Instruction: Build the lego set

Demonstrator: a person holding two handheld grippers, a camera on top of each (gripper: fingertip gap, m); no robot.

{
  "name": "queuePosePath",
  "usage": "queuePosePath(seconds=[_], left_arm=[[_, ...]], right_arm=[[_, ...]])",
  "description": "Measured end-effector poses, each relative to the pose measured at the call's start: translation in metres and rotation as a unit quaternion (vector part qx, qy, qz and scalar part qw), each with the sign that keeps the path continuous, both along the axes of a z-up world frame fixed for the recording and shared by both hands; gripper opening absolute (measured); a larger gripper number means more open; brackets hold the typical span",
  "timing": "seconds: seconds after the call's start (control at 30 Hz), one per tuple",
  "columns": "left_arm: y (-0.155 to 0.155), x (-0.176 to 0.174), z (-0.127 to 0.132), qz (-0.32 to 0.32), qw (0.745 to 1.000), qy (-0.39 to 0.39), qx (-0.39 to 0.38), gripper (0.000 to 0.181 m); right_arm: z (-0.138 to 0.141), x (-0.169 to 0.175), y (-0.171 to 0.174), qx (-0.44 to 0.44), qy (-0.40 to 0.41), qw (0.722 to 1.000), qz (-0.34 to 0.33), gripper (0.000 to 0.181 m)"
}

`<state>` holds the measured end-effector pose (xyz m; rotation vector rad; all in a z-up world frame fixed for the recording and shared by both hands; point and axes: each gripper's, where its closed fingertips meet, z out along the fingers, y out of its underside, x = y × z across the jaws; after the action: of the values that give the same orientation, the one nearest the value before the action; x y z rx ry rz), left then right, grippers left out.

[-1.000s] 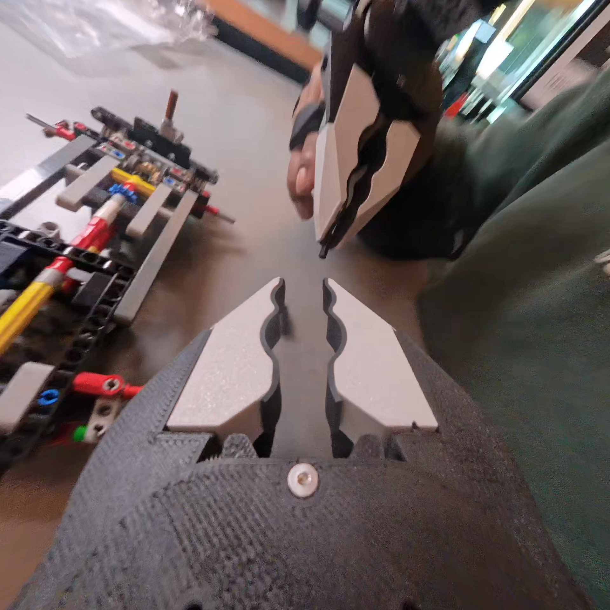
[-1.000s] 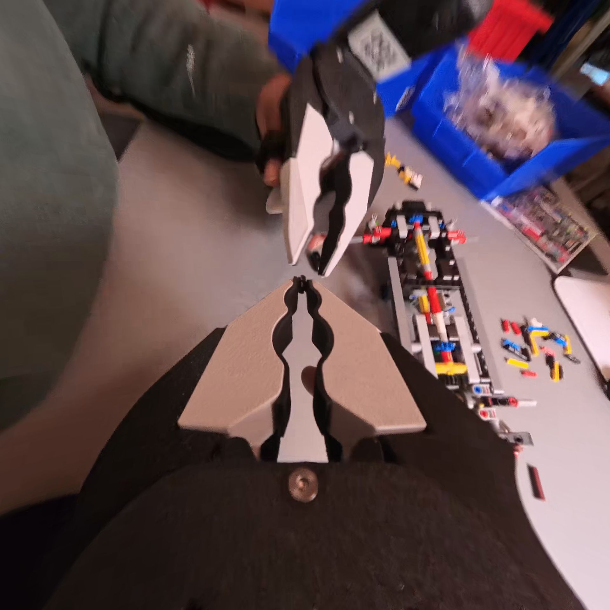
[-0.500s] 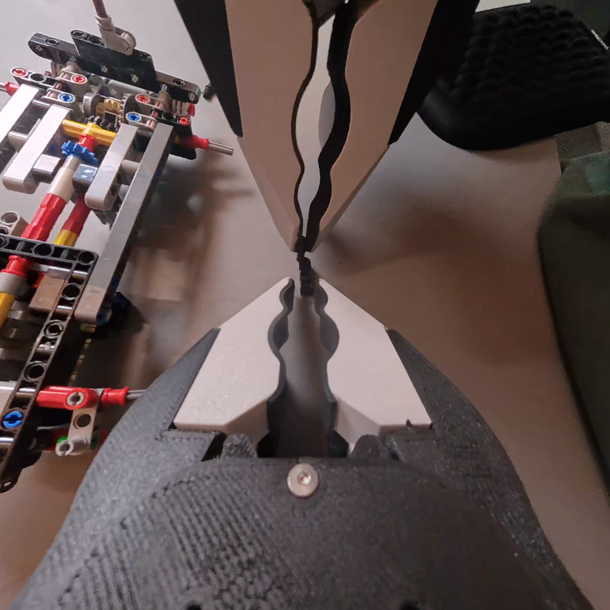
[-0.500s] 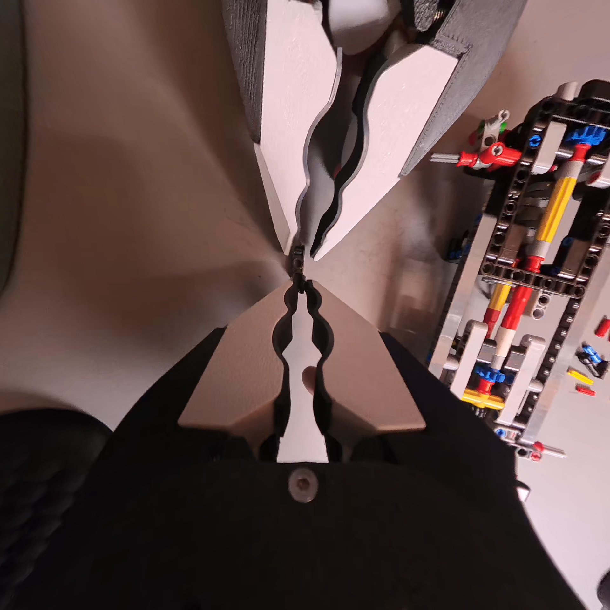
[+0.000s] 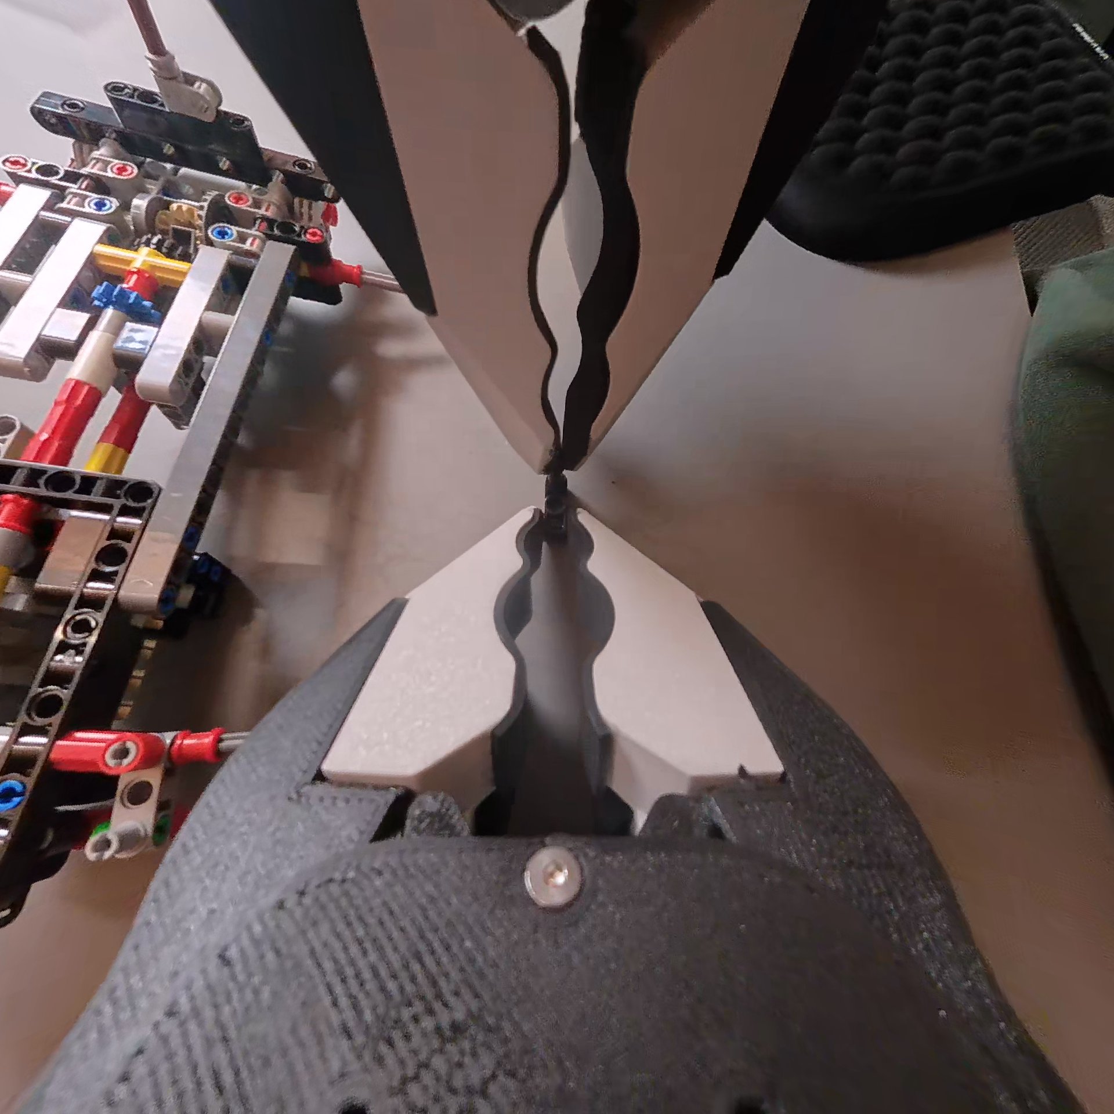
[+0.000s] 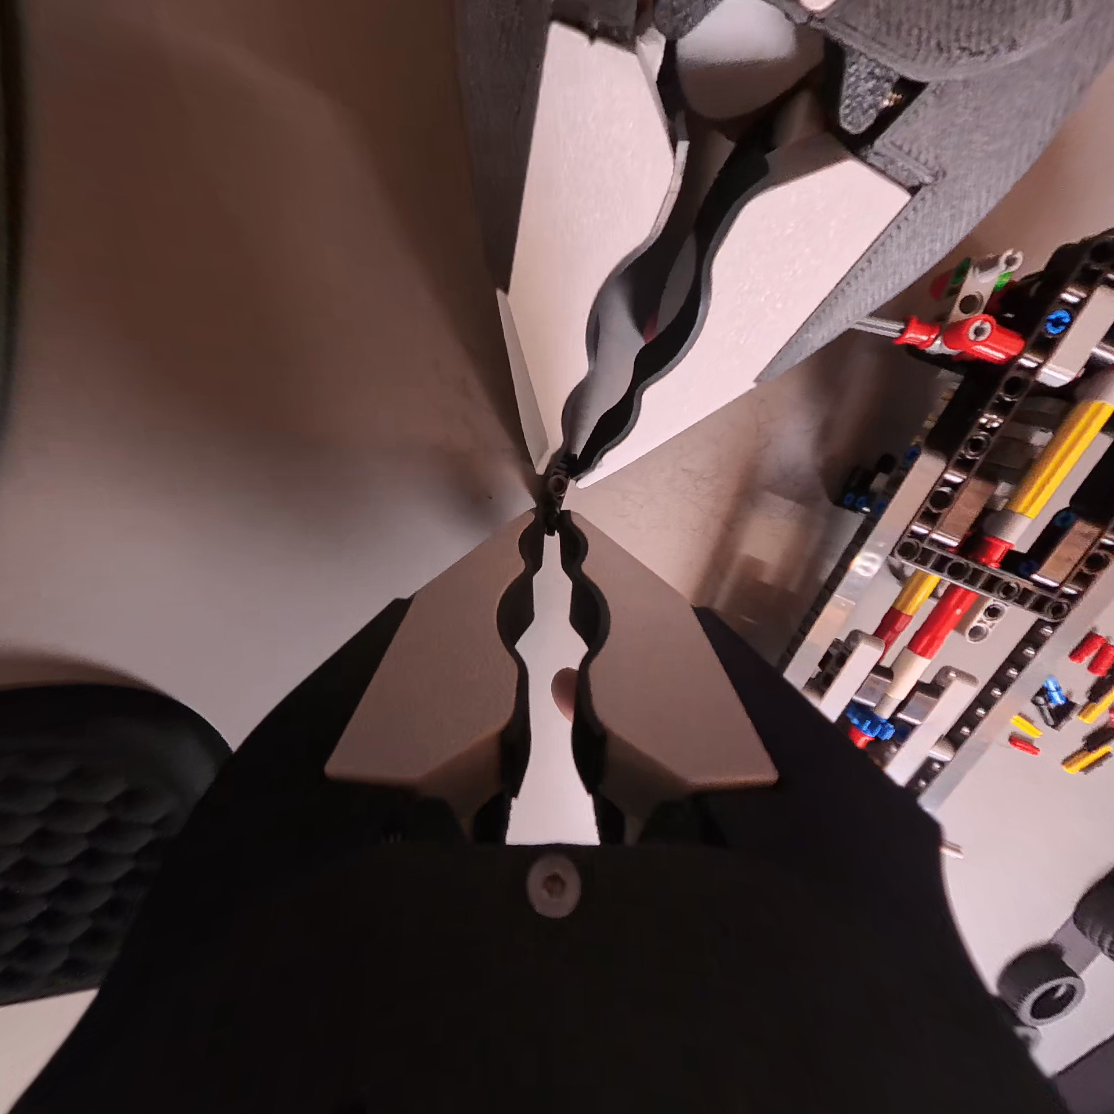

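**Both grippers pinching one small black pin, tip to tip**

On my left wrist view, far left, the lego frame lies flat on the pale table, a long build of grey beams, black holed bars and red and yellow rods. A red connector sticks out from its near end, just beside my left gripper's black body. In the middle, my left gripper has its tips closed on the lower end of a small black pin. Straight across, my right gripper comes down nose to nose and clamps the pin's upper end.

The right wrist view shows the same grip reversed: right gripper near, left gripper above, pin between them. The frame sits off to the right, well apart from the pin, with loose small pieces and a grey wheel further right.
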<state>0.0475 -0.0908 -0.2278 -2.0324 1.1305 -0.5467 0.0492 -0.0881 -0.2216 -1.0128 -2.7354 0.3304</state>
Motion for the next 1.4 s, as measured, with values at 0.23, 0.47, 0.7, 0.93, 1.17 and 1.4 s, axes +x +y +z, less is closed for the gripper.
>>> queuePosePath(seconds=[0.23,0.47,0.7,0.93,1.17,1.4], left_arm=[[-0.002,-0.001,0.0,-0.019,0.999,-0.021,-0.021,0.006],[-0.003,0.0,0.0,-0.025,0.999,-0.025,-0.029,0.006],[-0.003,0.0,0.0,-0.028,0.999,-0.026,-0.032,0.006],[-0.004,0.001,0.0,-0.032,0.999,-0.022,-0.027,0.006],[-0.003,0.001,0.0,-0.028,0.999,-0.023,-0.029,0.006],[-0.003,0.001,0.0,-0.026,0.999,-0.024,-0.029,0.006]], right_arm=[[-0.001,0.0,-0.003,0.038,-0.033,0.996,0.072,0.001],[-0.009,0.0,-0.006,0.054,-0.077,0.988,0.123,0.001],[-0.009,0.001,-0.006,0.073,-0.1,0.984,0.127,0.001],[-0.002,-0.001,-0.01,0.026,-0.044,0.996,0.074,0.014],[0.012,0.003,-0.012,0.011,0.058,0.998,0.028,0.012],[0.0,0.002,-0.008,0.045,0.1,0.994,0.014,0.002]])
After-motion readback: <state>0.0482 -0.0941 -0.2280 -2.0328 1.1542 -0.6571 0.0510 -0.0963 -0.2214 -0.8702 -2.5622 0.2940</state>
